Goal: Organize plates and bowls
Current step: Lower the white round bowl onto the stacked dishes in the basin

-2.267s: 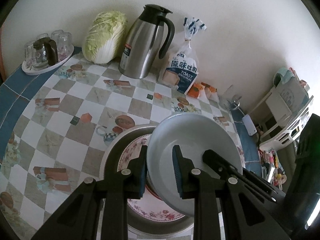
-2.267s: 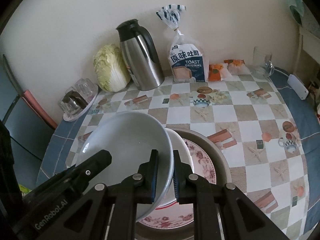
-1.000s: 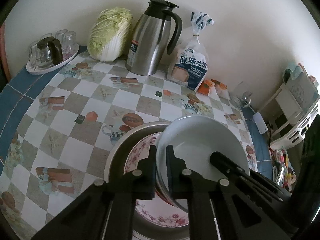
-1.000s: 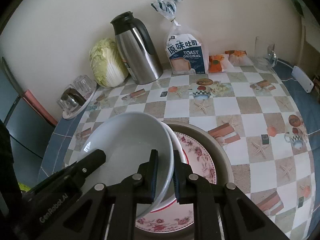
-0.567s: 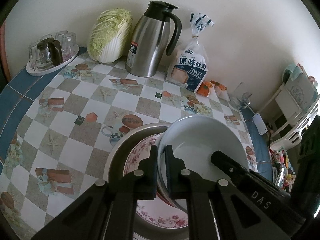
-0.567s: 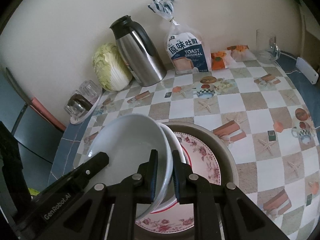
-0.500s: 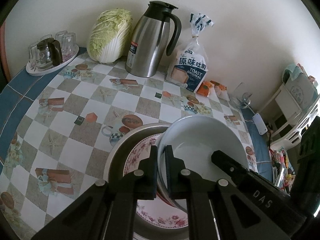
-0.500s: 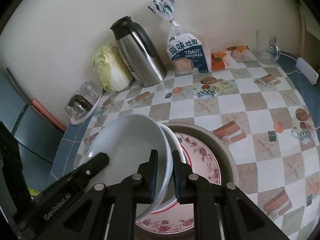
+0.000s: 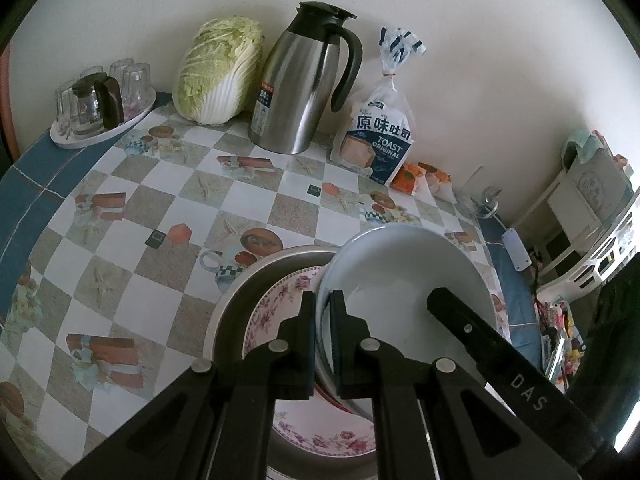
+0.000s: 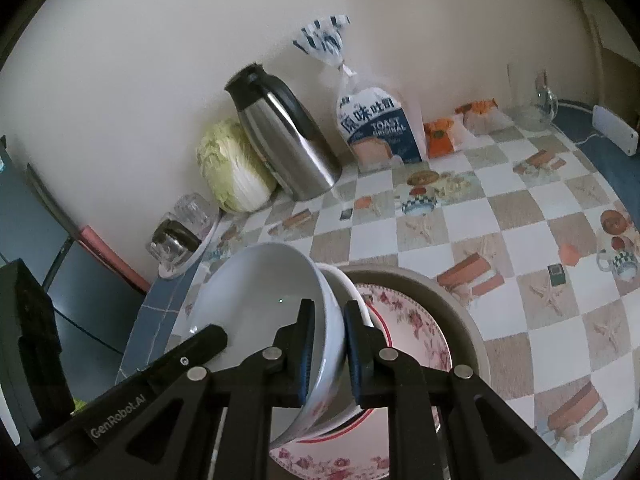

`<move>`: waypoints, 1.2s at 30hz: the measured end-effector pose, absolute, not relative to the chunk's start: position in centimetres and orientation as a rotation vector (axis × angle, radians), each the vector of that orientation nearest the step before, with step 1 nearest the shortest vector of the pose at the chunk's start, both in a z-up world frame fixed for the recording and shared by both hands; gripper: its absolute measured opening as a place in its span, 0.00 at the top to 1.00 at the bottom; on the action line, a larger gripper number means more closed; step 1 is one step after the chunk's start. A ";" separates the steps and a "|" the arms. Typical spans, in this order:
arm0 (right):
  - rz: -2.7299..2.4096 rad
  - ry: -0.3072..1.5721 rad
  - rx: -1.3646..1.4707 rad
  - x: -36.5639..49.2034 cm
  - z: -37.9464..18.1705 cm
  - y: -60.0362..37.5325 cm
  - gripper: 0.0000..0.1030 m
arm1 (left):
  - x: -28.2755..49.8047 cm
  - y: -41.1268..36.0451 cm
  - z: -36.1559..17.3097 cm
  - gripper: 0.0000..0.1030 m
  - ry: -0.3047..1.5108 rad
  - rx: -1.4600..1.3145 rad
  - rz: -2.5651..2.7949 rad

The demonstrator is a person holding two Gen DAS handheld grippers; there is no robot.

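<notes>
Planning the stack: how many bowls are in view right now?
2. One white bowl is tilted in the right gripper; a second bowl sits just under it, on the floral plate. More may hide beneath.

Soft, dim daylight; fisheye bending with black corners. The right wrist view is motion-blurred; glare streaks the tall stainless-steel jug (image 9: pixel 304 80).

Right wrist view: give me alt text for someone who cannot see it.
The right tool is clamped on the rim of a white bowl, tilted over a floral plate inside a wide metal basin; the left tool's finger reaches in from the left. Behind, on the checked tablecloth, stand a cabbage, a steel jug and bagged toast.
</notes>
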State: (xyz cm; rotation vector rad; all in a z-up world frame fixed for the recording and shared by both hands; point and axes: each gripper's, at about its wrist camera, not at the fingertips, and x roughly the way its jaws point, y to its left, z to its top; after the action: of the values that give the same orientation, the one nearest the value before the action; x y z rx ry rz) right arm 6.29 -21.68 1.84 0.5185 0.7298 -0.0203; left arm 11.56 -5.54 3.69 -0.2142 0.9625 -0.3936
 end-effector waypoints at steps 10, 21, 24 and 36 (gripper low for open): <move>-0.061 0.638 0.456 5.8 1.8 -20.9 0.83 | 11.5 -5.5 4.0 0.94 0.962 -0.217 -0.396; -0.075 0.565 0.404 5.2 1.4 -20.6 0.83 | 11.4 -5.8 4.1 0.94 0.958 -0.213 -0.399; -0.076 0.544 0.381 5.1 1.3 -20.4 0.83 | 11.4 -5.8 4.1 0.94 0.958 -0.209 -0.394; -0.090 0.488 0.353 5.0 0.4 -20.9 0.82 | 11.2 -6.1 4.1 0.95 0.944 -0.200 -0.388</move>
State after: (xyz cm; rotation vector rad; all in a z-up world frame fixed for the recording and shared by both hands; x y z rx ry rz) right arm 4.99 -20.93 0.39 0.3533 0.4876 -0.0896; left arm 11.22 -6.06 4.12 -0.2004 0.9444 -0.3883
